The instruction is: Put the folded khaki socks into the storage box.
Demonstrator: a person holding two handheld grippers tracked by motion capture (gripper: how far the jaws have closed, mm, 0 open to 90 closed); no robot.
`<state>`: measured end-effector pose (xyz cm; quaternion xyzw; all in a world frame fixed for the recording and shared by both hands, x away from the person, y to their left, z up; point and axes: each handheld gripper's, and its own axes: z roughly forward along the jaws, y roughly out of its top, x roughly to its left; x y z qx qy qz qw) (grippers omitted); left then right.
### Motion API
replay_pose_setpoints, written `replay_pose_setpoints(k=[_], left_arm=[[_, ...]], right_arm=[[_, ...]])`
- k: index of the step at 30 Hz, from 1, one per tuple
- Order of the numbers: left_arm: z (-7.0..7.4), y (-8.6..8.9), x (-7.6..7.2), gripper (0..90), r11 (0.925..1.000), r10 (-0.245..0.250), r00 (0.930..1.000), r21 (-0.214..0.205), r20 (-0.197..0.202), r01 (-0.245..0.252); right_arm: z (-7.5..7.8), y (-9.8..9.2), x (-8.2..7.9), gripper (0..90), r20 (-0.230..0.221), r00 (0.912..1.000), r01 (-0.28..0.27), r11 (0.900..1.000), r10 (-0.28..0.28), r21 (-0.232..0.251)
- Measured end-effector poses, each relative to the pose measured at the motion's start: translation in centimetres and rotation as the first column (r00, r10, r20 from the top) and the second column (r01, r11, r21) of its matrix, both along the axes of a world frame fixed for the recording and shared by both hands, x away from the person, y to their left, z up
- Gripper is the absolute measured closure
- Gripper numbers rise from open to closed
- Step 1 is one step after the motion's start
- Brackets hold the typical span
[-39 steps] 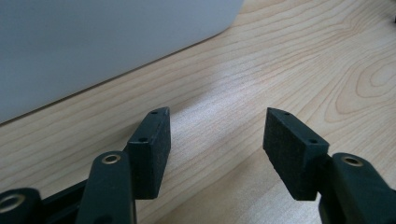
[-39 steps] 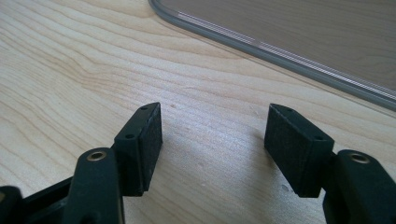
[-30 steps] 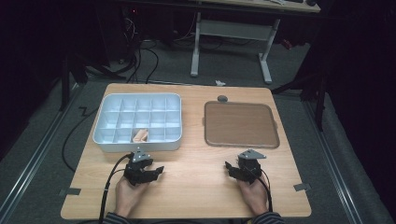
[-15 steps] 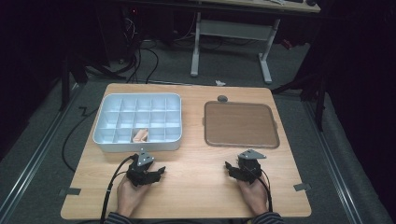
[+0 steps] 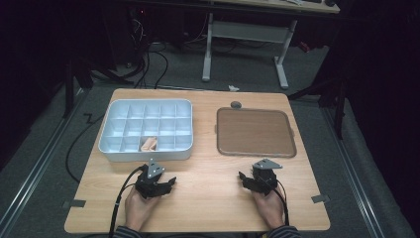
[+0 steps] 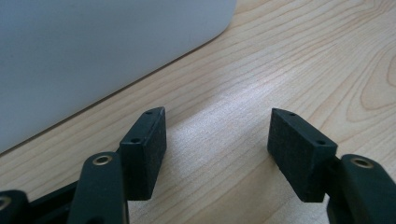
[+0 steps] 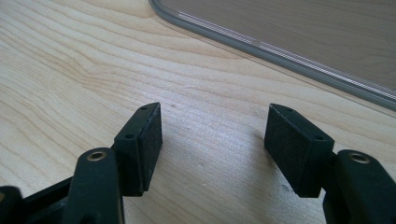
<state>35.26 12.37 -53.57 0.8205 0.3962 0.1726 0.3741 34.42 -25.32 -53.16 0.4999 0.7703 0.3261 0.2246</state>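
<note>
Left gripper (image 5: 166,183), jaws just opened wide on nothing, and right gripper (image 5: 246,179), likewise released, rest on the table (image 5: 208,198). The tan piece (image 5: 148,144) lies in a near compartment of the white organizer box (image 5: 146,155), far of the left gripper; it likely handles light and rigid, best pinched across its narrow sides.

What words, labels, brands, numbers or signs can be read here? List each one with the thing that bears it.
None: no readable text shows in any view.
White compartment box: plain walls, no label.
Brown tray: plain, no marking.
Wooden table: bare grain, with unmarked grey tape pieces at its edges.
Left gripper and right gripper: black fingers and grey top plates, no brand or number legible.
</note>
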Motion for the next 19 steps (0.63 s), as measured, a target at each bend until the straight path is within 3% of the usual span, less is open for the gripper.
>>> replay_pose_setpoints(k=[19], left_arm=[[-0.02, 0.01, -0.01, 33.7, 0.9997, 0.024, 0.9997, 0.002, -0.004, -0.024]], right_arm=[[0.0, -0.01, 0.0, 36.3, 0.0, 1.0, 0.001, 1.0, -0.001, 0.0]])
